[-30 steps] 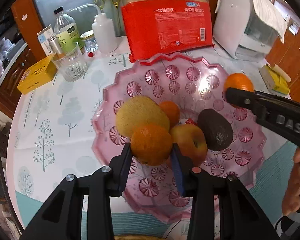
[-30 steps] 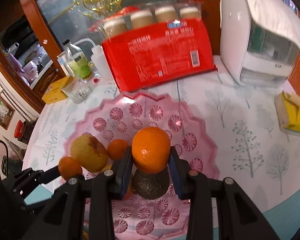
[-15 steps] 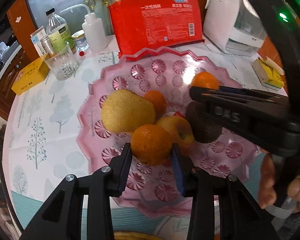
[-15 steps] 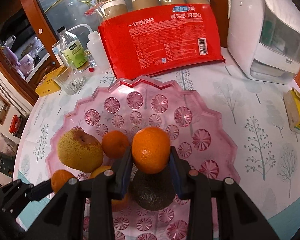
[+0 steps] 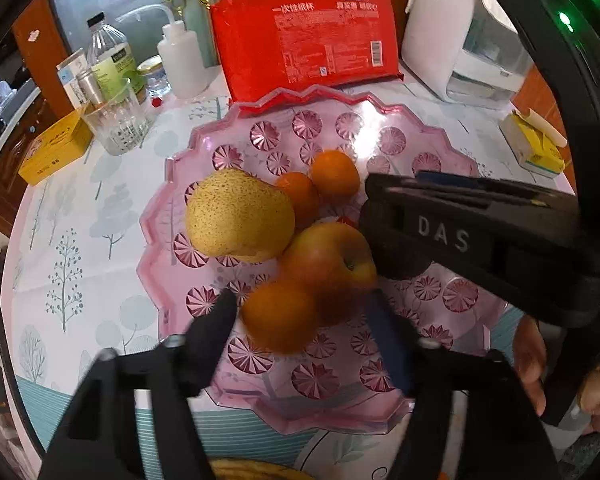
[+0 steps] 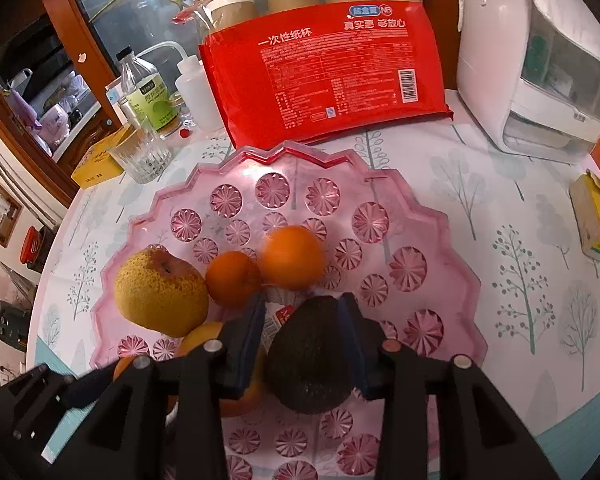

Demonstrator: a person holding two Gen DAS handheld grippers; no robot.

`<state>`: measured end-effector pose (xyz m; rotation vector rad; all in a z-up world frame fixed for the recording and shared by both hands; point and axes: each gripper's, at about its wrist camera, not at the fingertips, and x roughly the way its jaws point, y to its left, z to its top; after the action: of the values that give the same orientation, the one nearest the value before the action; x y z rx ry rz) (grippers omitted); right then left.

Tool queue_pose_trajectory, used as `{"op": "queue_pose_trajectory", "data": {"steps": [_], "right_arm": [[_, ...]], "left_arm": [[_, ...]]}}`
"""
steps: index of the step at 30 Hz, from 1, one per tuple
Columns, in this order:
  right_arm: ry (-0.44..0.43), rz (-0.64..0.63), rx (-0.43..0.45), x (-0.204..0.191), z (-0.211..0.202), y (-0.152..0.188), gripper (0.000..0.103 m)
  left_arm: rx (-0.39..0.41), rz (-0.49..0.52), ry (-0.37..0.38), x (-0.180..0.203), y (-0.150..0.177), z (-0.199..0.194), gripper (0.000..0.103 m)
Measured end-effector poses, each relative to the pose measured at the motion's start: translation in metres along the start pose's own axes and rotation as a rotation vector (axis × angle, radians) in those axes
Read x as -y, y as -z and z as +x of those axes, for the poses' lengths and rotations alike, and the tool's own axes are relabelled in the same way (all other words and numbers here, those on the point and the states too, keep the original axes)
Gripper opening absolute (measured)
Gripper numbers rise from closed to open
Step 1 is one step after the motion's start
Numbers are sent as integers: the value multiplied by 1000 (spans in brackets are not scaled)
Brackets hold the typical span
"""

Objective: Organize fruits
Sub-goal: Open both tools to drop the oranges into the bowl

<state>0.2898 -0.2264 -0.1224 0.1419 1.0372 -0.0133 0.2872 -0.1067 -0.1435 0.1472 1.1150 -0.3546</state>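
Note:
A pink plastic fruit plate [image 5: 236, 140] [image 6: 440, 232] holds a yellow pear [image 5: 238, 216] [image 6: 160, 290], a red-yellow apple [image 5: 324, 256], a dark avocado [image 6: 308, 356] and oranges. My left gripper [image 5: 304, 312] is open, and the orange [image 5: 278, 316] it held lies blurred on the plate between its spread fingers. My right gripper [image 6: 302, 316] is open above the avocado. The orange [image 6: 292, 258] it held sits blurred on the plate beside a smaller orange [image 6: 232, 278]. The right gripper also crosses the left wrist view [image 5: 480, 232].
Behind the plate stand a red pack of paper cups [image 6: 328, 72], a white appliance [image 6: 532, 64], a glass tumbler [image 6: 142, 156], bottles [image 6: 144, 92] and a yellow box [image 6: 100, 158]. A yellow carton [image 6: 598, 216] lies at the right on the tree-patterned tablecloth.
Both grippers have opened and let go of their oranges, which now rest on the plate. The right gripper has moved further in over the avocado.

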Motion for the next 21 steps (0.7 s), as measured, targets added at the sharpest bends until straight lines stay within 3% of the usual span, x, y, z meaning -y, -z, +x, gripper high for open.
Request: {"op": "queue_pose_trajectory", "data": {"steps": [5,21], "right_arm": [[-2,-7,16,0,-8,6,43],[21,-10,71,2,-34,18,43]], "left_arm": [[12,13,-17,1,0,-1,85],[17,-38,-43,-15,2,-14,85]]}}
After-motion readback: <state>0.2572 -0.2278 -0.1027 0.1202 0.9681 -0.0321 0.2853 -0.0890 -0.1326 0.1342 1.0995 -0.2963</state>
